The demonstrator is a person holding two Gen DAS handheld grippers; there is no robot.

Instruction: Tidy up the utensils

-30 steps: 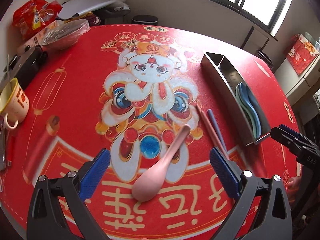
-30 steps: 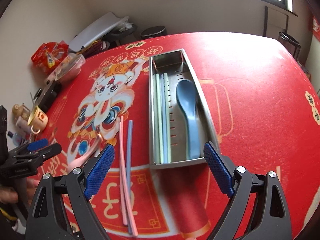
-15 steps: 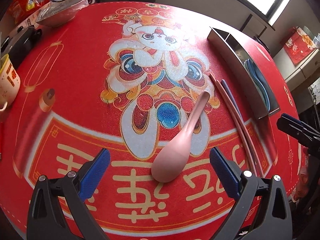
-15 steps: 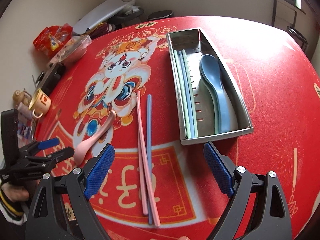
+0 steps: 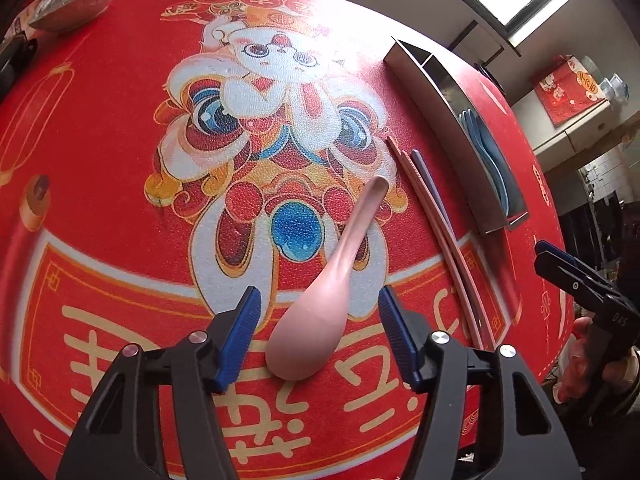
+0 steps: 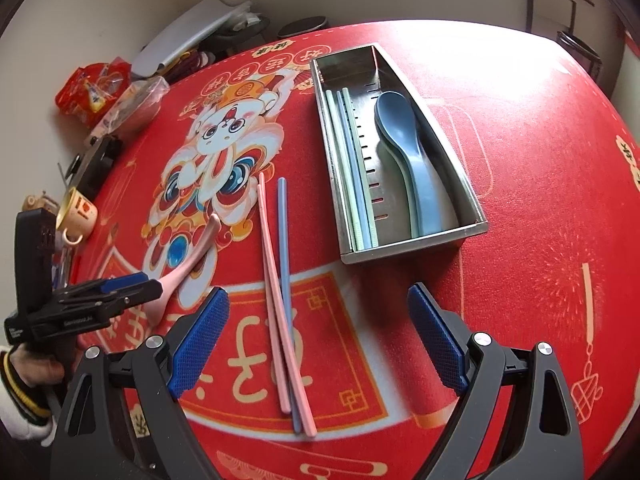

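Note:
A pink spoon [image 5: 320, 304] lies on the red printed mat [image 5: 120, 240], bowl end toward me. My left gripper [image 5: 319, 294] hangs low over it, one blue pad on each side of the bowl; the jaws are closing and a gap shows on both sides. From the right wrist view the left gripper [image 6: 128, 288] sits over the spoon [image 6: 188, 264]. My right gripper [image 6: 318, 300] stands open and holds nothing, above two pink chopsticks and a blue one [image 6: 276, 280]. The steel tray [image 6: 400, 240] holds blue spoons [image 6: 404, 148] and pale chopsticks [image 6: 352, 168].
Along the far left edge of the table stand a cup [image 6: 78, 212], a dark box [image 6: 98, 160], a plastic-covered bowl [image 6: 132, 108] and a red snack bag [image 6: 92, 88]. A hand in a striped cuff [image 6: 24, 380] grips the left tool.
My left gripper has sunk toward the pink spoon and its jaws have narrowed around the bowl. The right gripper has drifted slightly, still open.

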